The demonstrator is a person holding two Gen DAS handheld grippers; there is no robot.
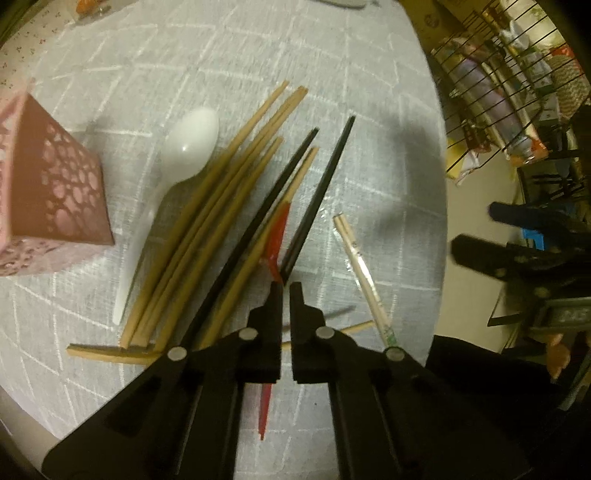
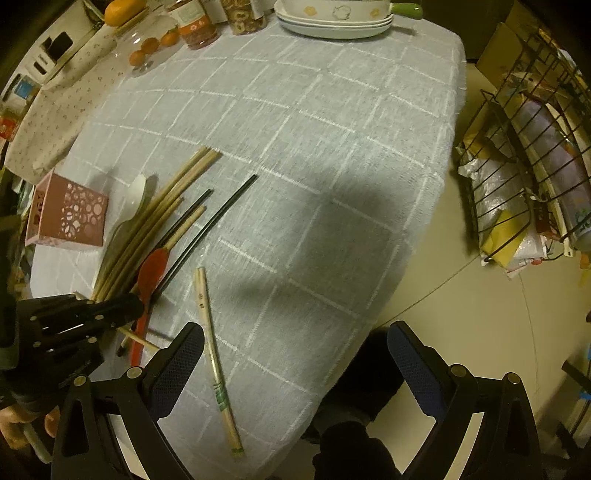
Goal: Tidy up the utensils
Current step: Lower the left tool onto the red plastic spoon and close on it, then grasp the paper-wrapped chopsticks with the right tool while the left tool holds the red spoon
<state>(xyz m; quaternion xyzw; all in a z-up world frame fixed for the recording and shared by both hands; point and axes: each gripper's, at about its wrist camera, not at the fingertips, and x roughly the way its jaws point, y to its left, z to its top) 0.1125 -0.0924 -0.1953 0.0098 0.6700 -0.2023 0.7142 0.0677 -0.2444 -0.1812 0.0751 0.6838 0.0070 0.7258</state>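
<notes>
Grey checked tablecloth [image 2: 314, 147], wire rack [image 2: 517, 177] beside; left tongs [image 1: 284, 291] pinching red spoon [image 1: 275, 236]; right tongs [image 2: 295, 369] agape, empty

Table [image 2: 332, 155] covered with a grey cloth crossed by white grid lines. Near its left edge stands a pink perforated holder [image 2: 70, 218]. Beside the holder lies a white plastic spoon [image 1: 184, 155], touching a fanned heap of bamboo chopsticks [image 1: 229, 192]; two black chopsticks [image 1: 317, 192] and a red spoon [image 2: 149, 273] rest among and partly over the heap. A wrapped pair of chopsticks [image 2: 214, 354] lies apart, nearer the front edge. At the far edge: stacked white plates [image 2: 332, 26], jars [image 2: 195, 26], small oranges [image 2: 147, 48] and a floral cloth [image 2: 62, 110].
</notes>
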